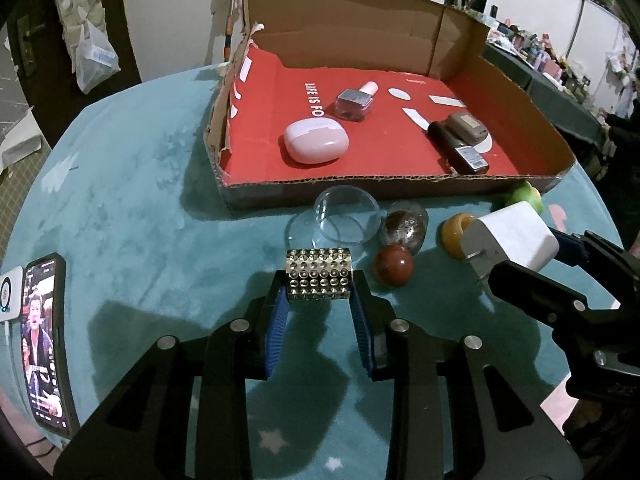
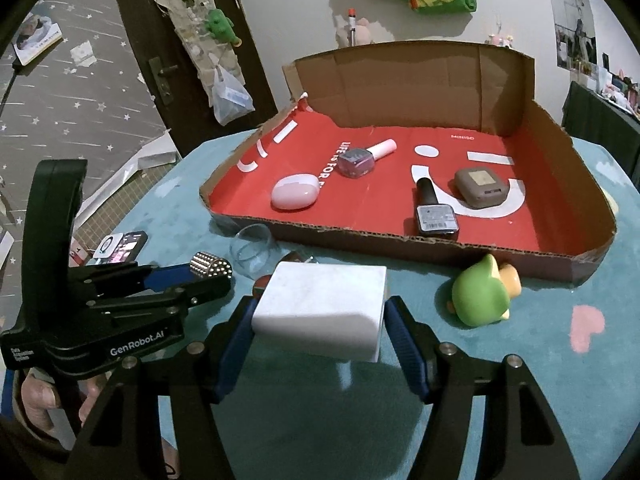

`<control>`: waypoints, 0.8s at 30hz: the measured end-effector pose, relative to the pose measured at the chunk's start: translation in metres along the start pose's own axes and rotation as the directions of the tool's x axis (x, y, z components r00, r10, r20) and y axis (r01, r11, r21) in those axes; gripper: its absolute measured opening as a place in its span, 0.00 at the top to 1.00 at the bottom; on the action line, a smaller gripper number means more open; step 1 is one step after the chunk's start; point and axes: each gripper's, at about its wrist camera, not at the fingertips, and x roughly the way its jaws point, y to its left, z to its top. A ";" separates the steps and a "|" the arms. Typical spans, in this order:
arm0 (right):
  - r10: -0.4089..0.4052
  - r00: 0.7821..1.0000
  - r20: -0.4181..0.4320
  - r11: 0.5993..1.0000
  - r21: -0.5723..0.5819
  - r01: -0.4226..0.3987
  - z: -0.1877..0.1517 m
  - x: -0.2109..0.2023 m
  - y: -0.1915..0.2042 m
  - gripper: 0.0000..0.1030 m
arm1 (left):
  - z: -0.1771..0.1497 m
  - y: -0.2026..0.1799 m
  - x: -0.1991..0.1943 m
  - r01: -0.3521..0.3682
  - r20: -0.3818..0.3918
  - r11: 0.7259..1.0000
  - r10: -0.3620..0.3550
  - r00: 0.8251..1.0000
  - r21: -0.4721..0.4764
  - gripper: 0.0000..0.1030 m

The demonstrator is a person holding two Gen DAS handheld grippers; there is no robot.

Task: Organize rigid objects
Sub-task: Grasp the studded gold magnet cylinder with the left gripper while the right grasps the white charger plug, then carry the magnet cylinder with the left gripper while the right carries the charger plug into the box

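Observation:
My left gripper (image 1: 320,286) is shut on a gold studded block (image 1: 319,280), held just above the teal tablecloth. In the right wrist view the same block (image 2: 211,266) shows at the left gripper's tips. My right gripper (image 2: 320,309) is shut on a white charger cube (image 2: 320,312), also lifted off the cloth; its prongs (image 1: 478,270) point left. Beyond both stands a cardboard tray (image 1: 360,188) with a red floor. It holds a pink earbud case (image 1: 316,141), a purple polish bottle (image 1: 354,102), a dark bottle (image 1: 460,148) and a brown case (image 1: 466,128).
On the cloth before the tray lie a clear glass cup (image 1: 346,220), a glittery egg (image 1: 406,226), a red-brown ball (image 1: 393,266), a yellow ring (image 1: 456,234) and a green toy (image 2: 484,296). A lit phone (image 1: 44,340) sits at the left table edge.

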 end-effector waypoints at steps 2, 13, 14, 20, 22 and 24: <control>0.003 1.000 0.002 1.000 0.004 -0.003 0.000 -0.001 0.000 0.34 | 0.000 -0.001 -0.002 0.003 0.001 1.000 -0.003 1.000 0.000 0.72; -0.001 0.999 0.049 1.000 -0.010 0.001 0.009 -0.016 0.002 0.35 | 0.012 -0.005 -0.016 0.019 0.042 1.000 -0.019 0.999 0.015 0.72; -0.002 0.999 0.053 1.000 -0.010 0.002 0.010 -0.017 0.001 0.35 | 0.014 -0.006 -0.017 0.020 0.048 1.000 -0.021 0.999 0.019 0.72; -0.013 0.997 0.076 1.000 -0.002 0.013 0.020 -0.022 -0.006 0.35 | 0.031 -0.016 -0.019 0.026 0.076 0.999 -0.029 0.997 0.047 0.72; -0.019 0.996 0.083 1.000 0.001 0.019 0.023 -0.024 -0.009 0.35 | 0.037 -0.020 -0.019 0.029 0.084 0.998 -0.033 0.996 0.055 0.72; -0.024 0.996 0.091 1.000 0.007 0.024 0.027 -0.024 -0.013 0.35 | 0.044 -0.024 -0.018 0.032 0.092 0.997 -0.037 0.995 0.063 0.72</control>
